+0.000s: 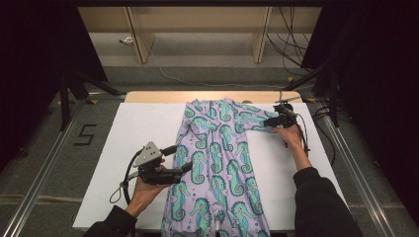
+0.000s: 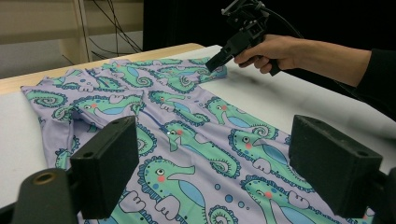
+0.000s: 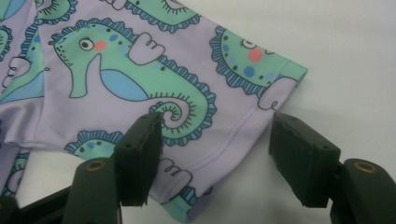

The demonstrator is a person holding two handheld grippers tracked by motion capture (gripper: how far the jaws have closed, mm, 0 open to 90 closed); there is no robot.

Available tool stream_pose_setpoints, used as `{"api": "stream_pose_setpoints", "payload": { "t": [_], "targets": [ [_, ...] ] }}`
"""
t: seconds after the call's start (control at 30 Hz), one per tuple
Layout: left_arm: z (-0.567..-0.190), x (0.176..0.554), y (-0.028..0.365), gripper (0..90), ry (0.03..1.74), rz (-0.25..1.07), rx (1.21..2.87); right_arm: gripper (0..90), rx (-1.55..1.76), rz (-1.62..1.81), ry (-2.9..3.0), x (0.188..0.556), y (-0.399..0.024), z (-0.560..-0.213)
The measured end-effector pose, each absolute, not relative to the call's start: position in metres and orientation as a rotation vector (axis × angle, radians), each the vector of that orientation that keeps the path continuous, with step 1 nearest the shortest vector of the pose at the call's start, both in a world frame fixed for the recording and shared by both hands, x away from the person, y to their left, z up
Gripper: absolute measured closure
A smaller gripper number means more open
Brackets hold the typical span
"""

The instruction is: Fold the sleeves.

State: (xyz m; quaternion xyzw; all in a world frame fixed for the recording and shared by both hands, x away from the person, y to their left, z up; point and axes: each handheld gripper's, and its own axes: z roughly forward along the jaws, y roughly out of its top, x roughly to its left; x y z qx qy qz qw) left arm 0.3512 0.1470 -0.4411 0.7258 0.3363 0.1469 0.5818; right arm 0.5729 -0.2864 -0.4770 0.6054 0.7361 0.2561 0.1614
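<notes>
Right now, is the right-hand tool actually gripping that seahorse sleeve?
Apart. In the right gripper view, the right gripper has its jaws open astride the sleeve's hem, with a visible gap, not pressing on it.

This looks like a lab set up for filming, because a white table (image 1: 123, 148) stands between dark curtains (image 1: 34, 59), with metal rails (image 1: 44, 168) on the grey floor (image 1: 29, 163), loose cables (image 1: 289, 44) behind, and a number five (image 1: 86, 134) taped down.

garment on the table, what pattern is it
Lilac garment printed with green seahorses with blue trim and pink cheeks; clearest in the right gripper view.
</notes>
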Motion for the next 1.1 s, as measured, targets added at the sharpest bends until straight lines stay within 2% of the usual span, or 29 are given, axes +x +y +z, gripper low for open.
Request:
{"api": "stream_pose_setpoints", "payload": {
  "t": [0.23,0.27,0.4,0.57,0.67,0.73,1.1],
  "targets": [
    [-0.442,0.351,0.147,15.6,0.786,0.338,1.696,44.2,1.665,0.669,2.109,0.574,-0.281,-0.48],
    [-0.442,0.351,0.147,15.6,0.785,0.338,1.696,49.3,1.644,0.664,2.117,0.573,-0.278,-0.48],
    [-0.442,0.351,0.146,15.6,0.782,0.337,1.697,55.2,1.624,0.659,2.114,0.573,-0.276,-0.48],
    [-0.442,0.351,0.146,15.7,0.782,0.336,1.697,69.4,1.611,0.671,2.112,0.572,-0.274,-0.481],
    [-0.442,0.351,0.146,15.7,0.782,0.335,1.698,81.9,1.581,0.675,2.118,0.572,-0.272,-0.481],
    [-0.442,0.351,0.146,15.7,0.782,0.335,1.698,85.2,1.555,0.674,2.124,0.571,-0.271,-0.482],
    [-0.442,0.352,0.146,15.7,0.786,0.335,1.703,87.8,1.458,0.773,2.09,0.567,-0.263,-0.472]
  ]
}}
